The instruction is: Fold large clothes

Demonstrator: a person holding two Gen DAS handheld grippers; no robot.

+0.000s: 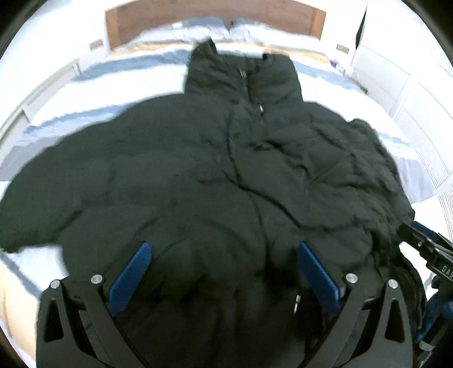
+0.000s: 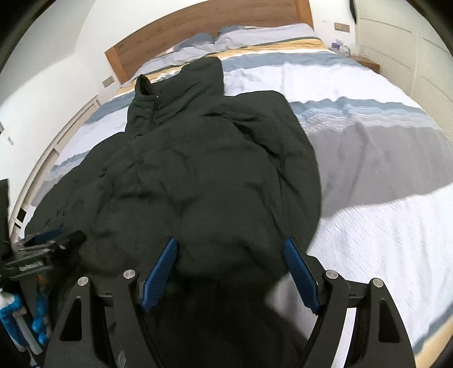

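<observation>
1. Bed (image 2: 368,93): the dark puffer jacket (image 2: 203,175) lies spread along it, collar toward the headboard (image 2: 198,25).
2. Jacket: 1 sleeve laid inward (right-hand side); lengthwise folds remain.
3. Left gripper (image 1: 223,271) and right gripper (image 2: 230,271): jaws spread at the hem, pinching nothing.

A wide bed (image 2: 368,226) with a wooden headboard (image 2: 198,28) carried everything. Its quilted cover (image 2: 325,85) was white with blue, grey and yellow bands. 2 pale pillows (image 2: 254,34) lay against the headboard. A large dark puffy jacket (image 2: 203,169) lay spread on the cover, collar toward the pillows.
</observation>
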